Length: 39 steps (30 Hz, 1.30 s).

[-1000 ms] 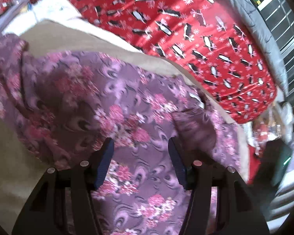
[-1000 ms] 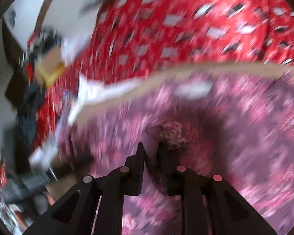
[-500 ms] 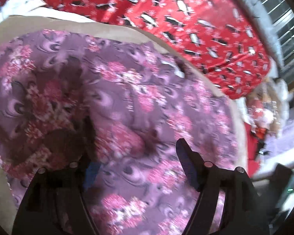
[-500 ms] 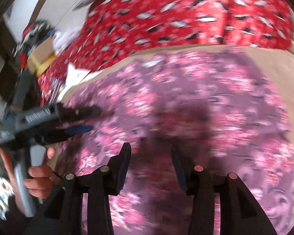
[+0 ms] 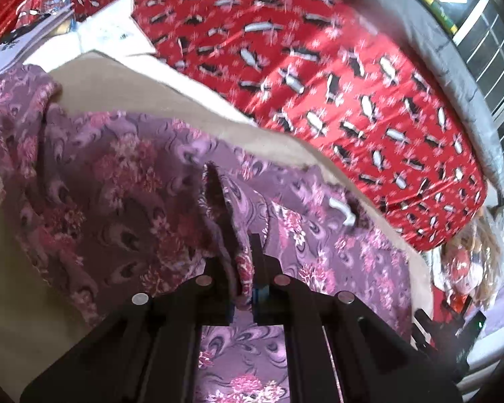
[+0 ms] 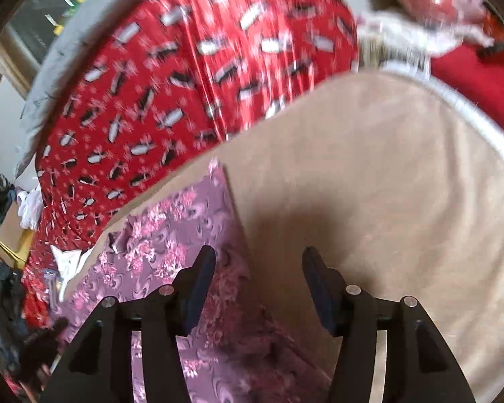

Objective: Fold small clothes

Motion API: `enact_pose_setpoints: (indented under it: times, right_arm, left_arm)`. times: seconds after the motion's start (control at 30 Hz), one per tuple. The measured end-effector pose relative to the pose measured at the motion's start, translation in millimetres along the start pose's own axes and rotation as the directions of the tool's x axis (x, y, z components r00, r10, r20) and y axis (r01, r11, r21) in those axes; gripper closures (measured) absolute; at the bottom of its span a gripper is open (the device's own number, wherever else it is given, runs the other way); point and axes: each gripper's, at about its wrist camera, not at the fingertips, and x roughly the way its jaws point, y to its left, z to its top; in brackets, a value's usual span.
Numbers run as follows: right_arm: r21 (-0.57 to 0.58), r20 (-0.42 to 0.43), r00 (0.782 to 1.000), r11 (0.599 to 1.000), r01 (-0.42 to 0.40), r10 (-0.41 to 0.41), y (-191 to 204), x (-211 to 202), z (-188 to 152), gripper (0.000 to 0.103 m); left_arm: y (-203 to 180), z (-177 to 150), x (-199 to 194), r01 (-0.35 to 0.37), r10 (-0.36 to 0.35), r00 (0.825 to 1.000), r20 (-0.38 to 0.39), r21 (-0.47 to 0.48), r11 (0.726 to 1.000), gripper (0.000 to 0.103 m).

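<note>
My left wrist camera looks forward and steeply down along its gripper [image 5: 243, 268], close over the purple floral garment [image 5: 117, 181]. My right wrist camera looks down along its gripper [image 6: 258, 268], close above the beige surface [image 6: 386, 181]. Both views share garment, surface and red patterned bedspread [image 5: 319, 67] beyond.

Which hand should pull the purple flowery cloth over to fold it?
Probably the left. The left gripper is already shut on a raised fold of the purple flowery cloth. The right gripper has its jaws opening with nothing between them, at the cloth's edge.
</note>
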Motion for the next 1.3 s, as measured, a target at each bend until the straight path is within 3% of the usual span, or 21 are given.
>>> enact_pose_setpoints:
  times: [0.03, 0.07, 0.13, 0.23, 0.3, 0.33, 0.37, 0.43, 0.47, 0.53, 0.67, 0.77, 0.87, 0.93, 1.0, 1.07, 1.17, 1.23, 1.3]
  right_arm:
    - [0.005, -0.052, 0.998, 1.000, -0.021, 0.021, 2, 14, -1, 0.053]
    - [-0.007, -0.105, 0.993, 0.999, -0.049, 0.048, 5, 25, -2, 0.092]
    - [-0.072, -0.101, 0.994, 0.996, -0.052, 0.045, 18, 26, -1, 0.098]
    - [-0.055, 0.062, 0.995, 0.996, -0.073, 0.076, 17, 4, 2, 0.098]
    - [-0.038, 0.026, 0.999, 0.999, -0.026, 0.027, 6, 15, -1, 0.098]
    - [-0.060, -0.051, 0.998, 0.997, 0.037, -0.040, 4, 29, -6, 0.098]
    - [-0.084, -0.062, 0.996, 0.995, 0.060, -0.065, 5, 32, -9, 0.096]
    - [-0.122, 0.034, 0.992, 0.985, 0.125, -0.122, 20, 14, -11, 0.091]
    - [-0.131, 0.091, 0.988, 0.982, 0.137, -0.125, 30, 4, -12, 0.091]
    - [-0.159, 0.137, 0.990, 0.986, 0.058, -0.036, 54, -7, -16, 0.090]
    - [-0.298, -0.025, 0.994, 0.949, -0.106, 0.103, 126, 14, -46, 0.086]
    - [-0.379, -0.160, 0.972, 0.898, -0.223, 0.174, 179, 38, -82, 0.086]
    - [-0.388, -0.262, 0.940, 0.868, -0.309, 0.218, 227, 64, -111, 0.086]
    - [-0.381, -0.306, 0.918, 0.851, -0.361, 0.252, 254, 81, -126, 0.086]
    - [-0.376, -0.348, 0.886, 0.821, -0.431, 0.306, 278, 94, -141, 0.085]
    - [-0.410, -0.391, 0.881, 0.806, -0.427, 0.268, 292, 116, -162, 0.075]
    - [-0.513, -0.283, 0.921, 0.770, -0.381, 0.267, 286, 109, -188, 0.075]
    - [-0.504, -0.288, 0.919, 0.773, -0.385, 0.270, 284, 108, -187, 0.075]
    - [-0.474, -0.299, 0.907, 0.779, -0.410, 0.295, 279, 109, -184, 0.075]
  left_arm:
    - [-2, -2, 4, -0.009, 0.009, 1.000, -0.018, 0.006, 1.000, 0.098]
    - [-4, -5, 9, -0.002, 0.002, 0.999, -0.035, 0.008, 1.000, 0.098]
    - [-5, -7, 16, -0.004, 0.005, 0.998, -0.070, 0.016, 1.000, 0.098]
    - [9, -6, 18, -0.006, 0.002, 0.993, -0.118, -0.035, 0.999, 0.095]
    - [21, 1, 14, 0.025, -0.037, 0.992, -0.117, -0.107, 0.994, 0.095]
    - [28, 6, 6, 0.019, -0.031, 0.996, -0.088, -0.132, 0.991, 0.095]
    - [31, 8, 2, 0.007, -0.015, 0.998, -0.064, -0.134, 0.991, 0.095]
    - [36, 12, -6, -0.026, 0.024, 0.999, -0.024, -0.126, 0.992, 0.095]
    - [38, 11, -4, -0.035, 0.031, 0.999, -0.030, -0.128, 0.991, 0.095]
    - [41, 7, 10, -0.027, 0.014, 0.996, -0.093, -0.136, 0.990, 0.095]
    - [45, 4, 13, -0.021, -0.001, 0.992, -0.130, -0.168, 0.986, 0.095]
    - [58, 13, -12, 0.006, -0.023, 0.997, -0.071, -0.221, 0.975, 0.094]
    - [82, 28, -38, 0.004, -0.006, 1.000, -0.004, -0.262, 0.965, 0.077]
    - [110, 45, -57, -0.039, 0.046, 0.999, 0.023, -0.248, 0.968, 0.060]
    - [139, 60, -70, -0.093, 0.105, 0.994, 0.032, -0.267, 0.959, 0.059]
    - [180, 80, -79, -0.114, 0.128, 0.991, 0.026, -0.316, 0.942, 0.054]
    - [234, 107, -79, -0.155, 0.165, 0.986, -0.008, -0.396, 0.905, 0.052]
    - [257, 118, -68, -0.171, 0.170, 0.985, -0.044, -0.443, 0.880, 0.052]
    - [282, 127, -53, -0.130, 0.111, 0.991, -0.068, -0.506, 0.853, 0.052]
